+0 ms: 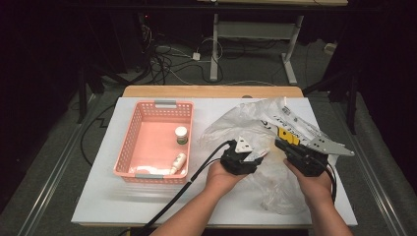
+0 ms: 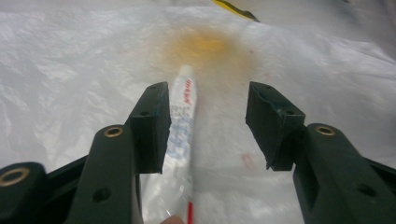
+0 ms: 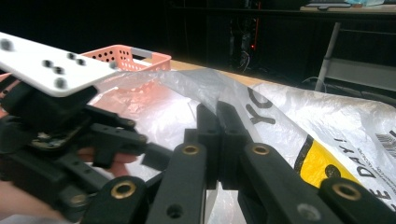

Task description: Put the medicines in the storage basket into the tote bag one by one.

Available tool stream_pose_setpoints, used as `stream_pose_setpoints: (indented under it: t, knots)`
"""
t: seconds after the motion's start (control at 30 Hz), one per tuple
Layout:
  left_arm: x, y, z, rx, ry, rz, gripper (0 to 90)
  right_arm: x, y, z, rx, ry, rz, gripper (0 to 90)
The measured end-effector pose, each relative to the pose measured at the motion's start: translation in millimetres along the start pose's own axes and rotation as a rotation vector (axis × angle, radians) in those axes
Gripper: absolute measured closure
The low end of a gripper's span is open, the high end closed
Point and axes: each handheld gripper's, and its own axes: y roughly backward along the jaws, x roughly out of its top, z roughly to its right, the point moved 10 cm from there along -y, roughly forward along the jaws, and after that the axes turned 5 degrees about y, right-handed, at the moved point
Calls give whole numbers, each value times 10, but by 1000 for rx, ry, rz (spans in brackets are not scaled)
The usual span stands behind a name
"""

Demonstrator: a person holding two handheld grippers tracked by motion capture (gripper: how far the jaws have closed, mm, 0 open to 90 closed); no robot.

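Film of the plastic bag (image 3: 322,121), thin, limp and slippery, is pinched in the right gripper (image 3: 219,116), while the light tube (image 2: 183,121) lies at twelve o'clock between the parted jaws of the left gripper (image 2: 208,121), best taken mid-body.

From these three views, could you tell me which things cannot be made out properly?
- Tube, left gripper view: its near end is cut off by the bottom edge; the print is too blurred to read.
- Bag, right gripper view: its lettering is cut off by the right edge and partly hidden behind the right tool.
- Basket, high view: the jar and bottle labels are too small to read.
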Motion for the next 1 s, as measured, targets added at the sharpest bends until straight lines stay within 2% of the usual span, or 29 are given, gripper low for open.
stream_pose_setpoints:
  t: [0.3, 0.53, 0.73, 0.87, 0.93, 1.0]
  knots:
    - [-109, 326, 108, -47, 33, 36, 374, -10, 5, -36, 9, 13, -6, 900]
    - [-185, 623, 126, -56, 41, 37, 249, -18, 2, -69, 16, 16, -10, 900]
    - [-227, 890, 114, -50, 37, 42, 150, -21, 4, -72, 16, 16, -11, 900]
    - [-261, 1042, 111, -43, 20, 38, 132, -18, 8, -75, 14, 12, -11, 900]
    - [-285, 1097, 92, -33, 25, 25, 56, -18, 9, -79, 13, 14, -12, 900]
    - [-302, 1156, 59, -11, 19, 26, 20, -21, 9, -84, 15, 19, -14, 900]
